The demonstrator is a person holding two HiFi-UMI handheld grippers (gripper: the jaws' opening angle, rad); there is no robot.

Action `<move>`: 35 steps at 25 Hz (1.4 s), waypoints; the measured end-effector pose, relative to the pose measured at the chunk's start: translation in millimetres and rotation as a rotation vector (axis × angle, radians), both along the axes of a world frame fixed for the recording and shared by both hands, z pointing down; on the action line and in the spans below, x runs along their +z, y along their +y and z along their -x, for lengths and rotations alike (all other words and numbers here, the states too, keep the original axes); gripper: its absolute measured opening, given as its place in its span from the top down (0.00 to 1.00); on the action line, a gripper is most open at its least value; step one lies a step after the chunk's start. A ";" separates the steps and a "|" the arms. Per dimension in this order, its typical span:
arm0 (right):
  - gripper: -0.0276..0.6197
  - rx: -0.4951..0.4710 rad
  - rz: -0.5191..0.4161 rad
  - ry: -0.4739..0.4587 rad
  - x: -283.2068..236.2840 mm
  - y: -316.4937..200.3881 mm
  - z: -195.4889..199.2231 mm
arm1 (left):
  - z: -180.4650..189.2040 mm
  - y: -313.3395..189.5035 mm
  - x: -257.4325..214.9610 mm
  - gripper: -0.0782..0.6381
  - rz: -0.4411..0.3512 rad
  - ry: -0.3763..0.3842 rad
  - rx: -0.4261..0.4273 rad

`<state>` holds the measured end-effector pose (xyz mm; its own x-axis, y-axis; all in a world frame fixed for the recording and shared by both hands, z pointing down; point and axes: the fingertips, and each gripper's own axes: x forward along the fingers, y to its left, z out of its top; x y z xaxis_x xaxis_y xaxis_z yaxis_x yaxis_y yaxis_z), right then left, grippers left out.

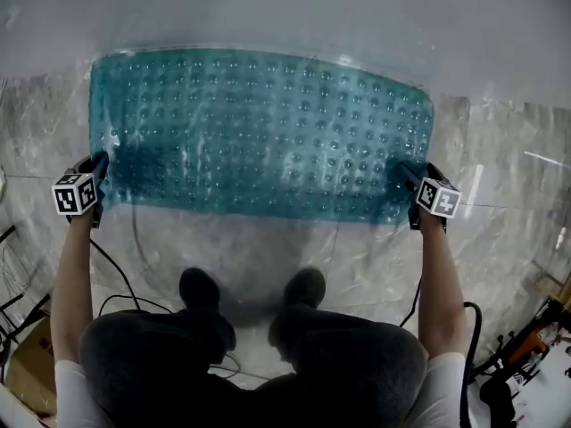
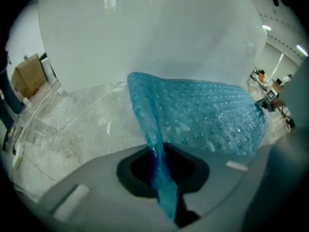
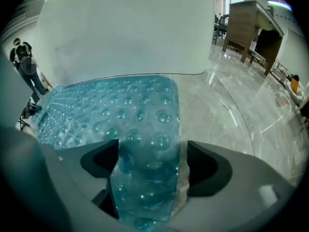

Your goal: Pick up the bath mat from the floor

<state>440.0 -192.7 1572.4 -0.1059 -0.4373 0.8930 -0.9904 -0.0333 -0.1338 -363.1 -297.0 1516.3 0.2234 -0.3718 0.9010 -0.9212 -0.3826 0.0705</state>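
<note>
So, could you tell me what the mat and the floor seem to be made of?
Mat: looks like soft translucent teal plastic or rubber, glossy, studded with bubbles; its edge folds limply.
Floor: likely polished marble-look tile, grey-veined, with reflections.

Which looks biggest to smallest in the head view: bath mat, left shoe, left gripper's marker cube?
bath mat, by far largest
left shoe and left gripper's marker cube: about alike; cube is nearer the camera, so unranked
</note>
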 end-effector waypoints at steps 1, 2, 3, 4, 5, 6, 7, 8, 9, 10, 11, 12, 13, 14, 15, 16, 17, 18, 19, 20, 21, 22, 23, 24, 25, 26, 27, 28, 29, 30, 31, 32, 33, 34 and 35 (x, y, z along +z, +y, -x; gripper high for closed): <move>0.31 -0.013 -0.009 -0.005 -0.3 1.1 3.2 | -1.9 1.3 -2.0 0.84 -0.009 0.008 0.000; 0.39 -0.030 -0.014 -0.010 -0.7 2.3 7.7 | -4.5 3.1 -2.9 0.84 -0.015 0.017 -0.002; 0.47 -0.052 -0.014 -0.015 -1.3 3.2 13.3 | -7.2 4.8 -3.4 0.85 -0.018 0.028 -0.007; 0.56 -0.076 -0.008 -0.022 -1.9 3.6 20.1 | -9.6 5.8 -4.4 0.85 -0.020 0.041 -0.014; 0.65 -0.102 0.001 -0.028 -2.6 3.4 27.4 | -11.5 5.9 -6.4 0.85 -0.020 0.054 -0.021; 0.74 -0.127 0.012 -0.033 -3.8 2.9 33.9 | -13.3 5.4 -9.5 0.85 -0.021 0.065 -0.024; 0.79 -0.145 0.021 -0.035 -6.2 2.3 38.4 | -15.4 4.9 -13.6 0.85 -0.023 0.073 -0.024; 0.83 -0.151 0.024 -0.042 -10.5 1.7 40.5 | -18.3 5.1 -18.9 0.85 -0.025 0.083 -0.021; 0.87 -0.143 0.021 -0.057 -17.2 1.0 40.7 | -22.2 5.7 -25.7 0.85 -0.028 0.097 -0.016; 0.88 -0.125 0.013 -0.082 -26.1 0.6 40.0 | -27.0 6.6 -34.1 0.85 -0.032 0.112 -0.009; 0.89 -0.107 0.002 -0.112 -36.7 0.4 39.8 | -31.6 7.3 -44.0 0.85 -0.039 0.122 0.000; 0.90 -0.095 -0.010 -0.141 -48.2 0.4 40.9 | -35.0 7.4 -55.0 0.85 -0.049 0.124 0.012; 0.90 -0.095 -0.020 -0.166 -60.5 0.5 43.5 | -37.1 7.3 -66.8 0.85 -0.058 0.123 0.024; 0.90 -0.103 -0.027 -0.185 -73.6 1.0 47.2 | -38.1 7.6 -79.3 0.85 -0.066 0.123 0.034; 0.91 -0.116 -0.033 -0.198 -87.6 1.2 51.4 | -38.8 8.3 -92.2 0.85 -0.070 0.129 0.045; 0.91 -0.130 -0.039 -0.206 -102.6 0.5 55.4 | -39.7 9.1 -105.6 0.85 -0.073 0.139 0.058; 0.91 -0.140 -0.047 -0.211 -118.3 -1.5 58.8 | -41.1 9.3 -119.2 0.85 -0.075 0.152 0.070; 0.91 -0.143 -0.057 -0.217 -134.9 -4.7 61.5 | -43.5 8.8 -133.2 0.86 -0.077 0.166 0.080; 0.91 -0.141 -0.068 -0.225 -152.1 -8.3 64.3 | -47.0 7.8 -147.7 0.86 -0.078 0.180 0.088; 0.91 -0.139 -0.077 -0.235 -169.8 -11.1 67.7 | -51.8 7.3 -163.1 0.86 -0.077 0.192 0.093; 0.91 -0.141 -0.080 -0.242 -187.9 -11.9 71.3 | -58.1 7.9 -179.6 0.86 -0.074 0.202 0.098; 0.91 -0.147 -0.078 -0.247 -206.9 -10.9 74.9 | -65.7 9.8 -197.1 0.86 -0.068 0.210 0.104; 0.91 -0.156 -0.073 -0.248 -227.2 -9.0 78.0 | -74.0 12.5 -215.7 0.86 -0.062 0.216 0.112; 0.91 -0.164 -0.068 -0.245 -248.9 -7.4 80.2 | -81.7 15.1 -235.3 0.86 -0.057 0.220 0.120; 0.91 -0.170 -0.064 -0.242 -271.8 -6.3 81.7 | -87.7 17.4 -255.8 0.86 -0.054 0.222 0.126; 0.91 -0.172 -0.060 -0.240 -295.4 -5.3 82.8 | -91.8 20.1 -277.2 0.86 -0.050 0.224 0.130; 0.91 -0.169 -0.057 -0.241 -319.5 -3.7 83.7 | -94.1 23.4 -299.2 0.86 -0.045 0.226 0.132; 0.91 -0.164 -0.054 -0.245 -343.9 -1.5 84.2 | -95.4 27.1 -322.0 0.86 -0.039 0.228 0.131; 0.91 -0.157 -0.052 -0.251 -369.0 1.2 84.6 | -95.9 30.8 -345.7 0.86 -0.034 0.230 0.129; 0.91 -0.147 -0.051 -0.260 -395.3 4.5 85.3 | -96.0 34.4 -370.8 0.86 -0.032 0.233 0.124; 0.91 -0.134 -0.051 -0.270 -423.0 8.1 86.4 | -95.6 37.9 -397.5 0.86 -0.033 0.239 0.117; 0.91 -0.118 -0.054 -0.284 -452.3 11.9 88.0 | -95.1 41.5 -425.7 0.86 -0.035 0.248 0.109; 0.91 -0.099 -0.059 -0.300 -482.8 15.8 90.6 | -94.6 45.5 -455.0 0.86 -0.039 0.259 0.101; 0.91 -0.081 -0.065 -0.316 -514.4 19.8 94.2 | -94.1 50.0 -485.6 0.86 -0.042 0.271 0.094; 0.91 -0.064 -0.071 -0.333 -546.9 24.1 98.7 | -94.2 54.8 -517.5 0.86 -0.045 0.283 0.089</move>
